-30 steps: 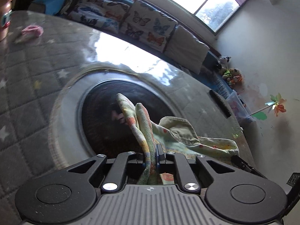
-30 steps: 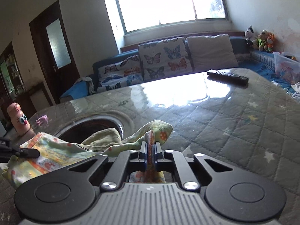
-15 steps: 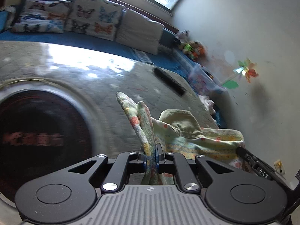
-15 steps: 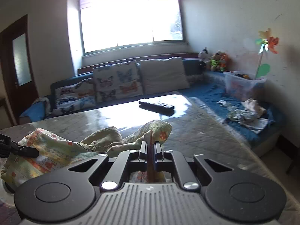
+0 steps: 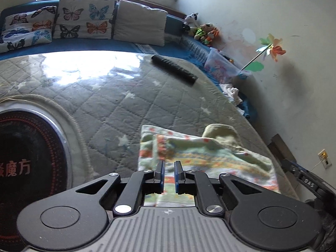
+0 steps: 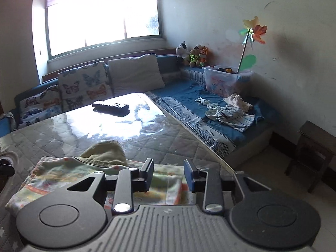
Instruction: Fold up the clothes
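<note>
A small garment with a pale green, yellow and orange print (image 5: 201,155) lies folded flat on the grey quilted table cover, its olive-green collar part (image 5: 222,132) at the far side. It also shows in the right wrist view (image 6: 69,174). My left gripper (image 5: 169,169) is open by a narrow gap just above the garment's near edge, empty. My right gripper (image 6: 168,169) is open wide above the garment's right end, empty. The right gripper's body shows at the right edge of the left wrist view (image 5: 304,180).
A black remote (image 5: 174,70) lies at the far side of the table (image 5: 117,109). A round dark hob with red characters (image 5: 25,157) is set in the table at the left. A blue sofa (image 6: 210,109) with cushions, loose clothes and a plastic box runs behind and right. A wooden stool (image 6: 315,147) stands on the floor.
Both grippers held the garment raised and pinched; now it lies folded flat on the table and both have let go and opened, the right one wider.
</note>
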Available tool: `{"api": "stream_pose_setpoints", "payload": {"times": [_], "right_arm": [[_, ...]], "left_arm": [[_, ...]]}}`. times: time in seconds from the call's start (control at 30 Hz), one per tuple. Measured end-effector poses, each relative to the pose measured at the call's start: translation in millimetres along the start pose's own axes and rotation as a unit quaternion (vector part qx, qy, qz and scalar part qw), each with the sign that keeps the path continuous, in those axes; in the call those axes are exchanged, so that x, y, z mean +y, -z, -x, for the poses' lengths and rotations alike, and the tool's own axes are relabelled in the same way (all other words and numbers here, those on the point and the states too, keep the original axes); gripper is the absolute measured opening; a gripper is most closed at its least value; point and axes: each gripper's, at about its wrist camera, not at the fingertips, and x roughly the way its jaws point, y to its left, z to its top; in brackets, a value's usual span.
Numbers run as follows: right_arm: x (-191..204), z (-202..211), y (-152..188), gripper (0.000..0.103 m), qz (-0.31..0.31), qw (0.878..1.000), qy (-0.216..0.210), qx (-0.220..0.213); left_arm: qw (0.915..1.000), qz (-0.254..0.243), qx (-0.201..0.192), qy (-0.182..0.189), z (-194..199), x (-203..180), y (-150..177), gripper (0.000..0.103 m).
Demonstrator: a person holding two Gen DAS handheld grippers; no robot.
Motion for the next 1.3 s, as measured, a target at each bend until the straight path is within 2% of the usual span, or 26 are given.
{"api": "stream_pose_setpoints", "payload": {"times": [0.13, 0.4, 0.57, 0.7, 0.77, 0.93, 1.0, 1.17, 1.3], "right_arm": [[9, -9, 4, 0.032, 0.003, 1.000, -0.023, 0.016], [46, -43, 12, 0.031, 0.024, 0.995, -0.078, 0.058], [63, -65, 8, 0.032, 0.046, 0.993, -0.077, 0.072], [68, -73, 6, 0.035, 0.055, 0.994, -0.071, 0.068], [68, -69, 5, 0.036, 0.054, 0.994, -0.074, 0.064], [76, -42, 9, 0.047, 0.074, 0.991, -0.097, 0.050], [82, -29, 14, 0.055, 0.088, 0.989, -0.107, 0.045], [88, -3, 35, 0.055, 0.118, 0.985, -0.116, 0.043], [91, 12, 53, 0.055, 0.139, 0.982, -0.120, 0.046]], "left_arm": [[0.9999, -0.003, 0.007, -0.007, -5, 1, 3, 0.011], [0.9994, -0.022, 0.024, 0.011, -10, -7, 13, 0.012], [0.9985, -0.047, 0.022, 0.017, -9, -15, 21, 0.016], [0.9976, -0.064, 0.020, 0.018, -8, -23, 26, 0.021], [0.9967, -0.077, 0.017, 0.022, -5, -28, 29, 0.027], [0.9927, -0.118, 0.008, 0.021, -2, -40, 39, 0.028], [0.9909, -0.133, 0.008, 0.018, -3, -44, 44, 0.029], [0.9876, -0.157, 0.004, 0.002, -5, -44, 52, 0.031], [0.9877, -0.156, 0.008, -0.003, -9, -40, 54, 0.031]]}}
